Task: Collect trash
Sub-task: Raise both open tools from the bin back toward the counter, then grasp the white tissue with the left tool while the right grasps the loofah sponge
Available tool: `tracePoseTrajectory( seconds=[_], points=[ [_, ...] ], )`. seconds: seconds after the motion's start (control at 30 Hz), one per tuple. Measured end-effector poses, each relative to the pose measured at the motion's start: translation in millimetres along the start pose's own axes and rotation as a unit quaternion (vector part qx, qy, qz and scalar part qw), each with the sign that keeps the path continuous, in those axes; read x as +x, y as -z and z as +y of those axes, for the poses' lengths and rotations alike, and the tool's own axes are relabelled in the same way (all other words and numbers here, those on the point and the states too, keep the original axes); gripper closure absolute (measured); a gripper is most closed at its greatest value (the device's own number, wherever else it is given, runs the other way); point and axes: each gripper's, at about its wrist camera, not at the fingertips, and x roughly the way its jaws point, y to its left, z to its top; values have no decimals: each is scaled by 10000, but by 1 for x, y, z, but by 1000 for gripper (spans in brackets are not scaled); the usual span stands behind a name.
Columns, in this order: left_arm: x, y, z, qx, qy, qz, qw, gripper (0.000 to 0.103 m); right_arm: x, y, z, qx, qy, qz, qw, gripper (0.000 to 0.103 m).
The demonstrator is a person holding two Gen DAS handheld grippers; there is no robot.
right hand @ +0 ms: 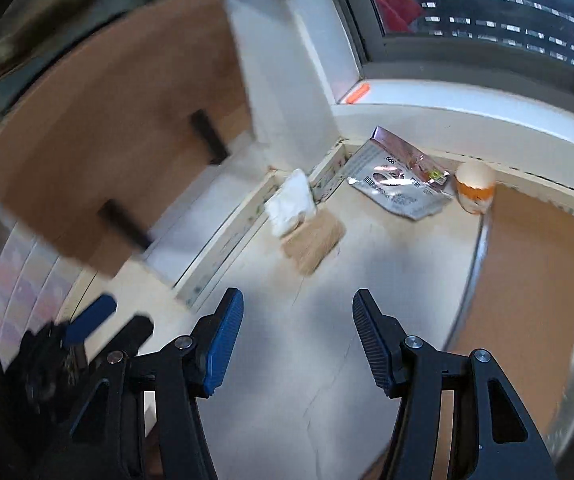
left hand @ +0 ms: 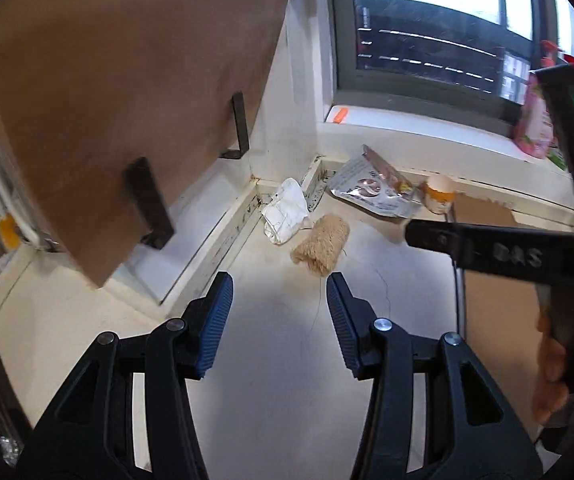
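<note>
You are holding both claws spread and empty above a pale floor, both angled down toward a corner under a window. The left claw [left hand: 279,300] has nothing between its blue pads; the right claw [right hand: 299,320] likewise.

The trash is lying in that corner. Taking the crumpled white tissue [left hand: 287,210] as the landmark:
- The tan fibrous roll [left hand: 321,246] is lying just beside the tissue, on the side nearer you, possibly touching it.
- The silver snack packet [left hand: 375,190] is lying beyond the tissue toward the window wall.
- The orange-and-white cup [left hand: 439,196] is standing farther along the same wall, next to the packet.

Hazards you are facing:
- The tissue and roll are sitting so close that a wide-spread claw is likely to be catching both or pushing one into the skirting.
- The packet is lying flat; the pads are likely to be sliding over the foil rather than pinching it.
- The cup appears light and is likely to be tipping if nudged sideways.
- The right-wrist view is blurring, so fast travel is reducing your aim.
- A wooden board [left hand: 127,92] with dark brackets is overhanging beside the tissue; the left claw is risking a strike on it.
- In the left-wrist view the right tool is crossing close by; the two are risking collision.
</note>
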Motion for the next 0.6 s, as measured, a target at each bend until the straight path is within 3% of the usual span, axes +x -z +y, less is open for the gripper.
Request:
tracePoseTrajectory(
  seconds=[0.27,0.6],
  points=[
    [82,-2,-1,-348,-148,358,9986,57,117,-27,-53,402,-170,553,9975,45],
    [120,-3,-1,-428,-336,447,9975,57,206,-37,-60,752,-490,1110,9898,45]
  ],
)
